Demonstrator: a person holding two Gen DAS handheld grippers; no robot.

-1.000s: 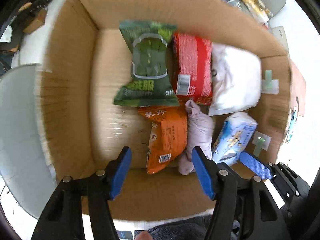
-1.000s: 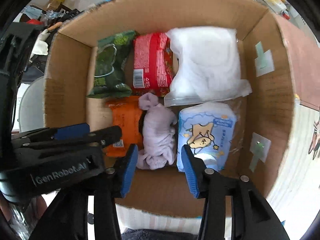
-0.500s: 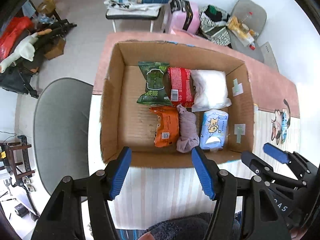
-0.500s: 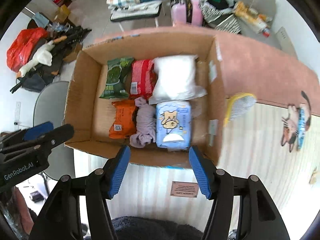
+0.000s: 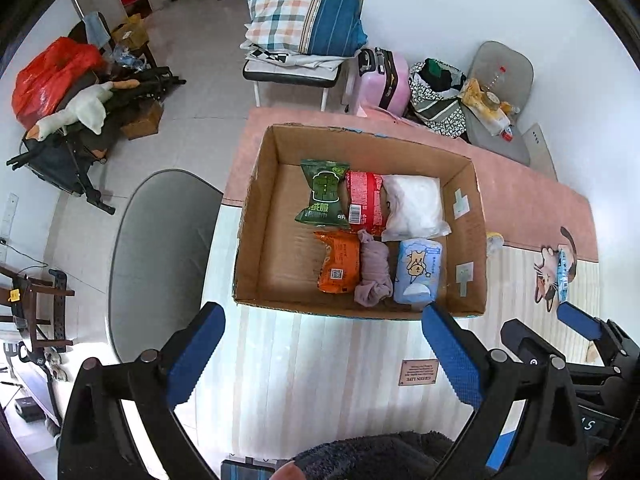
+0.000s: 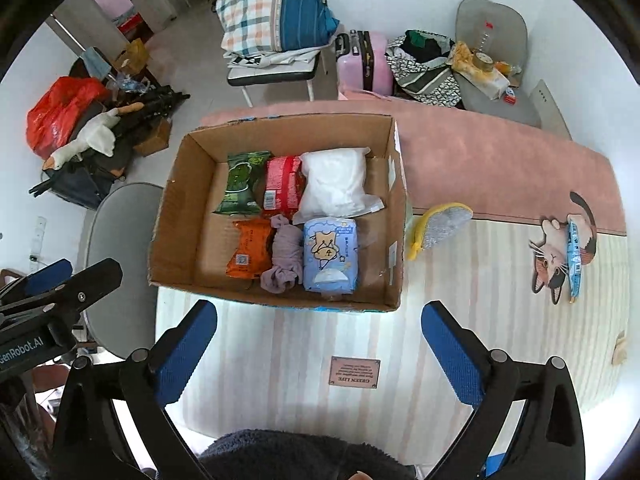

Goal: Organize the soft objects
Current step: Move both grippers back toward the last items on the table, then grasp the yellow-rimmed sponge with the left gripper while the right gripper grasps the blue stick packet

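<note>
Yellow-edged grey scrubbing sponge point(image 6: 438, 227) lying on the mat just beside the brown cardboard box's point(image 6: 394, 216) right wall, long axis crosswise, nearer the wide-spread, empty right gripper point(image 6: 319, 354) than the equally wide left gripper point(image 5: 323, 356).

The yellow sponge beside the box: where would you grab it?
Probably across the narrow middle of the yellow sponge, coming straight down from above. It lies flat on the table mat, long and slim, close to the box wall, so the fingers should straddle its width.
</note>
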